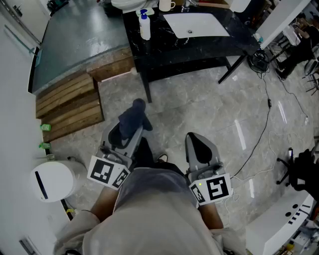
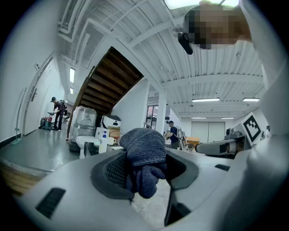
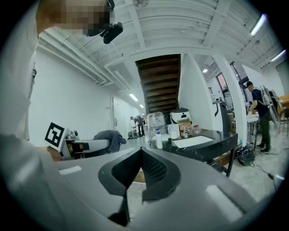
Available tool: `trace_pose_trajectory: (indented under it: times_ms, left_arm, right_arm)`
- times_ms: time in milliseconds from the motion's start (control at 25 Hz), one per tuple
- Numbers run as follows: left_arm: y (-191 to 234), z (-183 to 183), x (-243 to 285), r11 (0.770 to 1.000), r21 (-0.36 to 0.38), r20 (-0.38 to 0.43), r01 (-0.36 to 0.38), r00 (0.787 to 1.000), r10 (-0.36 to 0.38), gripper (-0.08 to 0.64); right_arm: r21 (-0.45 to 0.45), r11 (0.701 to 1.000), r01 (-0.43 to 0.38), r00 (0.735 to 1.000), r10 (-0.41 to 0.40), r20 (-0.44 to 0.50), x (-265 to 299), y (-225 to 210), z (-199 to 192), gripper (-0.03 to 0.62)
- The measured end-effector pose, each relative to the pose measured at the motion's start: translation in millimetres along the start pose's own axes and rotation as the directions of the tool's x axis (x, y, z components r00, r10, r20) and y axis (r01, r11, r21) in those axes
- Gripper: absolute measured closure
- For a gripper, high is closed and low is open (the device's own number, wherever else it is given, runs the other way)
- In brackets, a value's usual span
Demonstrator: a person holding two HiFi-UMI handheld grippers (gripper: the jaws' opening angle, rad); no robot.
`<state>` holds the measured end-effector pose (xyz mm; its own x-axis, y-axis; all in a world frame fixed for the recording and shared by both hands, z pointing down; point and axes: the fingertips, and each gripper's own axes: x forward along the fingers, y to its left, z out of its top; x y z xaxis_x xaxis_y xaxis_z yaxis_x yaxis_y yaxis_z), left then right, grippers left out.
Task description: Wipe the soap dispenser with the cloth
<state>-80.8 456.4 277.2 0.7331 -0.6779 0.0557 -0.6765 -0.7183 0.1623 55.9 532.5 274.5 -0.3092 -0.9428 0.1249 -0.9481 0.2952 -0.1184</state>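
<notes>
We are standing on the pale stone floor [image 1: 214, 107], well back from the black surface [image 1: 199, 50], and we are holding both tools out in front of us, roughly level. The left tongs [image 1: 128, 133] are clamping on the cloth [image 2: 143, 155], a dark blue knitted bundle that is bulging up above the pads and drooping down in front of them. The right tongs [image 3: 141, 158] are sitting closed, one pad pressing against the other. The soap dispenser [image 1: 144, 26], a white bottle with a blue pump top, is standing upright towards the left end of the surface, well apart from both tongs and from the cloth. Just to its right a white rectangular basin [image 1: 195, 24] is lying on the surface, and a white mug [image 1: 166, 5] is standing near the far edge between the two. To our left, wooden steps [image 1: 70, 102] are lying beside a grey platform [image 1: 79, 40], and a white round bin [image 1: 52, 180] is standing close by our left arm. A black cable [image 1: 261, 134] is trailing across the floor to our right. In the right gripper view a person [image 3: 258, 115] is standing further off, beyond the surface, facing away from us.
</notes>
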Motion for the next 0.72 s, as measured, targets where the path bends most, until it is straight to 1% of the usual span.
trace_pose_trajectory:
  times_ms: [200, 480, 600, 720]
  left_arm:
    - [-4, -1, -2, 1.000, -0.004, 0.004, -0.003, 1.000, 0.003, 0.380]
    - [4, -3, -7, 1.000, -0.008, -0.004, -0.025, 1.000, 0.025, 0.380]
    - [7, -3, -5, 0.999, -0.012, -0.011, -0.033, 0.999, 0.033, 0.380]
    - [11, -3, -1, 0.999, -0.016, -0.017, -0.036, 0.999, 0.036, 0.380]
  right_arm:
    - [0.002, 1.000, -0.011, 1.000, 0.011, 0.003, 0, 0, -1, 0.594]
    - [0.019, 0.999, -0.034, 0.999, 0.035, -0.011, 7, 5, -7, 0.594]
    - [0.043, 0.998, -0.050, 0.999, 0.050, 0.005, 11, 6, -5, 0.592]
    - [0.048, 0.997, -0.054, 0.998, 0.054, 0.014, 19, 5, -3, 0.592]
